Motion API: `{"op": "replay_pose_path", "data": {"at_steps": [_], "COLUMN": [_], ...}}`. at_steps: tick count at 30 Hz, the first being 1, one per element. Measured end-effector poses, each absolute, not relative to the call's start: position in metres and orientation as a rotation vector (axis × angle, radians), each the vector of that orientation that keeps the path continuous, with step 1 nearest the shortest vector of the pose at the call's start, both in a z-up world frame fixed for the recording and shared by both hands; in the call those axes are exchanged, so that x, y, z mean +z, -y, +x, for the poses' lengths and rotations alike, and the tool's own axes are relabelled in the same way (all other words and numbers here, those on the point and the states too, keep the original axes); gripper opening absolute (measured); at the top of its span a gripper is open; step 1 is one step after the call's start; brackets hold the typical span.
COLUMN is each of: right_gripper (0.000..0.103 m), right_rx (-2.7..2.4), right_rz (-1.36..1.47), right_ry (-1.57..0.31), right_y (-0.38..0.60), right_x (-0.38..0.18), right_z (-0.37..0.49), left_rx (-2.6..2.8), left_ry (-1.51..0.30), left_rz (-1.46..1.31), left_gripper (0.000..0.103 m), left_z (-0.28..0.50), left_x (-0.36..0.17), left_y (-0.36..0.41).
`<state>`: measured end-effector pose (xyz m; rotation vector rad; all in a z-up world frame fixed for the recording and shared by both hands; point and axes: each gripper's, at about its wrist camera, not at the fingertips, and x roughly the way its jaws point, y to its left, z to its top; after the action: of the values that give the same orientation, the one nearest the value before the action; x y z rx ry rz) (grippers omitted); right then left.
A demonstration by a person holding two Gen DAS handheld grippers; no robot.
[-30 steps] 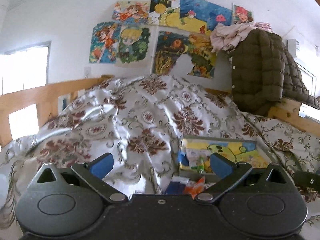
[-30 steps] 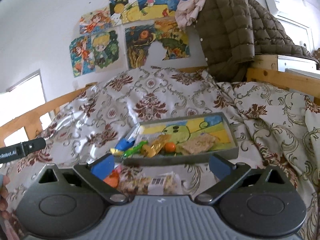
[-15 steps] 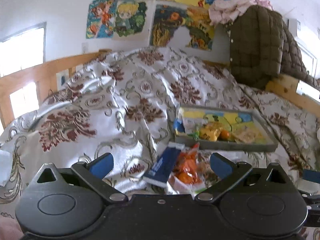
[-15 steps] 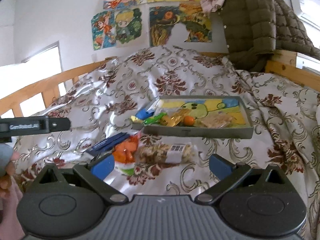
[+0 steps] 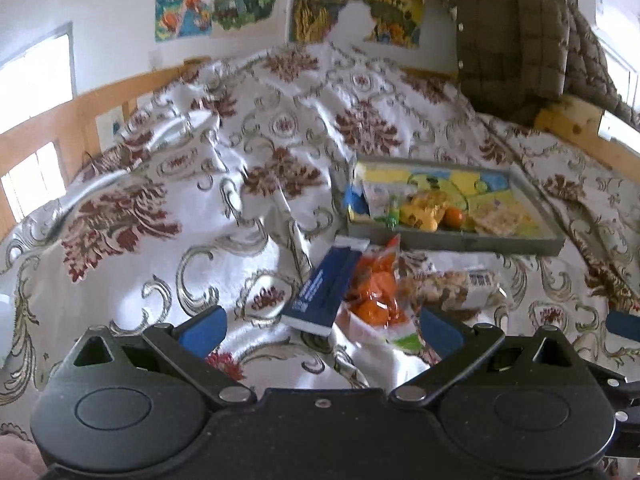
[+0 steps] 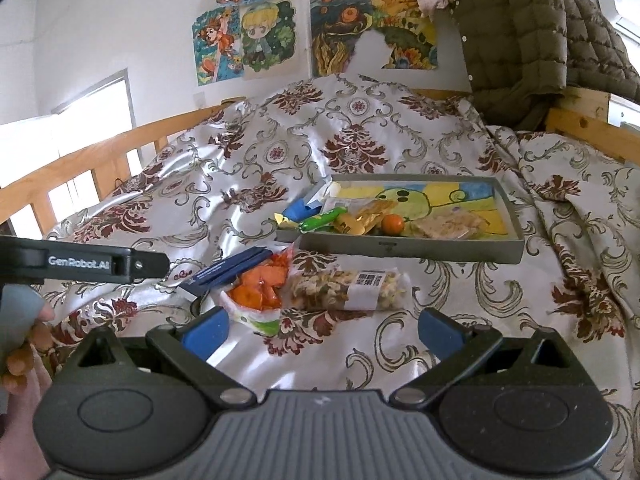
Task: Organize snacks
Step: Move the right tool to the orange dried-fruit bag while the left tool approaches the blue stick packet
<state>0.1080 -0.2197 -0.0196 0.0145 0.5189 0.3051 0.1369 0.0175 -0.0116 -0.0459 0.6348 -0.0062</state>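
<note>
left gripper (image 5: 320, 326) low over bedspread (image 5: 224, 264), jaws apart | right gripper (image 6: 322, 328) likewise, jaws apart

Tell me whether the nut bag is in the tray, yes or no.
No, the nut bag lies on the bedspread in front of the tray.

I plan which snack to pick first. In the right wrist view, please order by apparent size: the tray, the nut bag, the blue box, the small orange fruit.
1. tray
2. nut bag
3. blue box, partly hidden, so unsure against the bag
4. small orange fruit
</note>
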Motion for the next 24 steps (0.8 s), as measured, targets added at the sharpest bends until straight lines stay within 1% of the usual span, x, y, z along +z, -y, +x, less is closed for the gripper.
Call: {"op": "replay_pose_path", "data": {"at_steps": [6, 12, 19, 24], "right_gripper": [0.103, 0.103, 0.103, 0.103], "right_rx": [0.307, 0.310, 0.303, 0.319], "right_rz": [0.026, 0.049, 0.044, 0.014], "right_ry": [-0.525, -0.510, -0.532, -0.579], "right_y": [0.220, 0.222, 0.217, 0.209], "right_x": [-0.023, -0.024, -0.030, -0.039], "right_z": [0.115, 0.121, 0.137, 0.151], "left_rx": [-0.058, -0.069, -0.039, -0.086], "left_ry": [-0.726, -0.824, -0.862, -0.906], "left_rz": [-0.050, -0.121, -0.152, -0.084], "left_gripper": [0.102, 0.102, 0.102, 0.102], "left_z": [0.159, 0.181, 0.200, 0.223], "left_x": [-0.021, -0.034, -0.039, -0.040], "left_y": [-0.019, -0.029, -0.042, -0.049]}}
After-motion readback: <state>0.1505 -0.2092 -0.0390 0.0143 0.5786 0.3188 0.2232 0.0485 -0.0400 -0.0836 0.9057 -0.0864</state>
